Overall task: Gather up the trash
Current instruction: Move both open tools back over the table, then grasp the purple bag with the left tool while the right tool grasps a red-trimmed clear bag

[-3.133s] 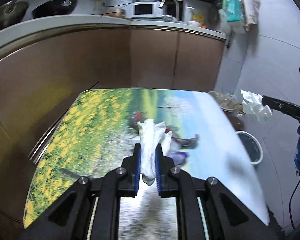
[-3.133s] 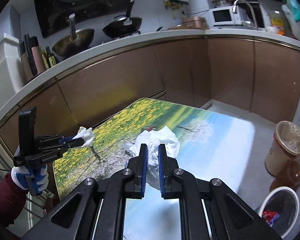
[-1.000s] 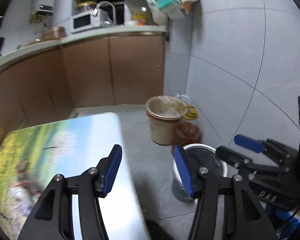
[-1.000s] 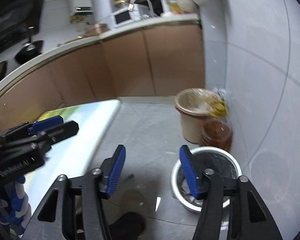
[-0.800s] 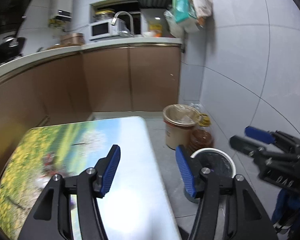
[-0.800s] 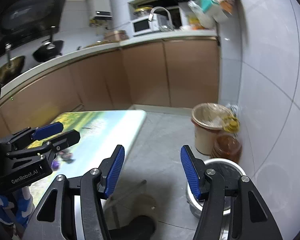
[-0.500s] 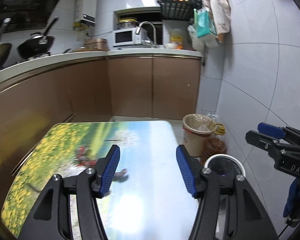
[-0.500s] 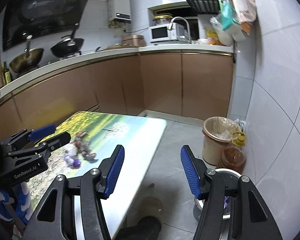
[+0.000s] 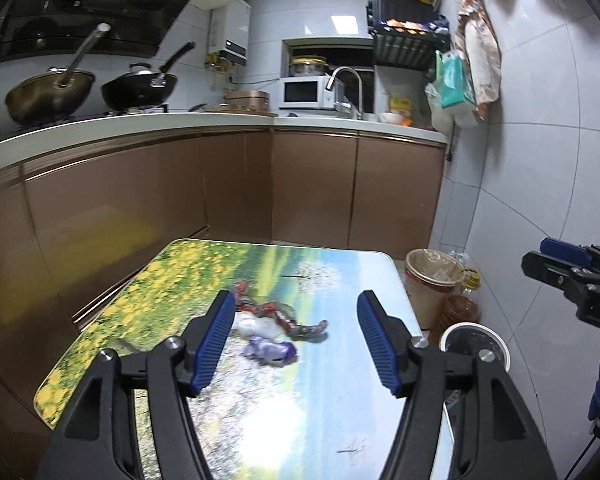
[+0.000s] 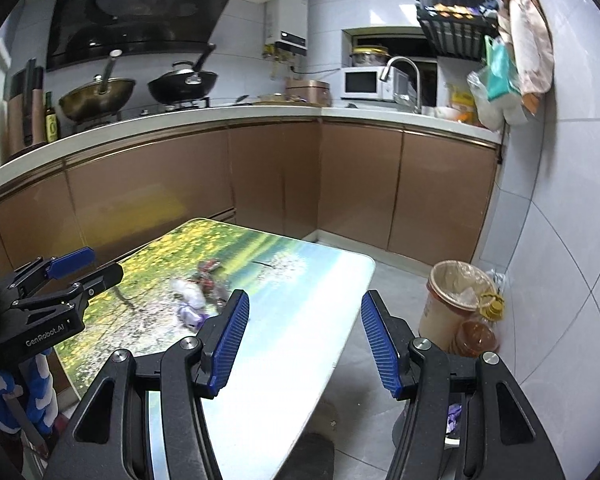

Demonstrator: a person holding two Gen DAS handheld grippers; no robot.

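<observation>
Two tools hover over the near end of the printed table (image 9: pixel 332 412), both empty with their jaws standing apart; the left tool (image 9: pixel 294 338) has just been widening its jaws and nothing lies between them, and the right tool (image 10: pixel 304 338) is likewise spread with nothing in it. What remains to collect appears to be a small cluster straight ahead of the left tool, just beyond its fingertips: a purple wrapper (image 9: pixel 270 350), a pale crumpled scrap (image 9: pixel 256 325) beside it, and a reddish wrapper (image 9: pixel 284 318) whose long axis runs across the tool's line, left to right. From the right tool the same cluster lies ahead and to the left, farther off, so by my judgement the left hand is the nearer one for the next pick. The white bin (image 9: pixel 474 344) stands on the floor to the right of the left tool, partly covered by its right finger, and under the right tool it is almost wholly hidden. Blur smears the cluster, so how many separate pieces it holds is hard to tell.
</observation>
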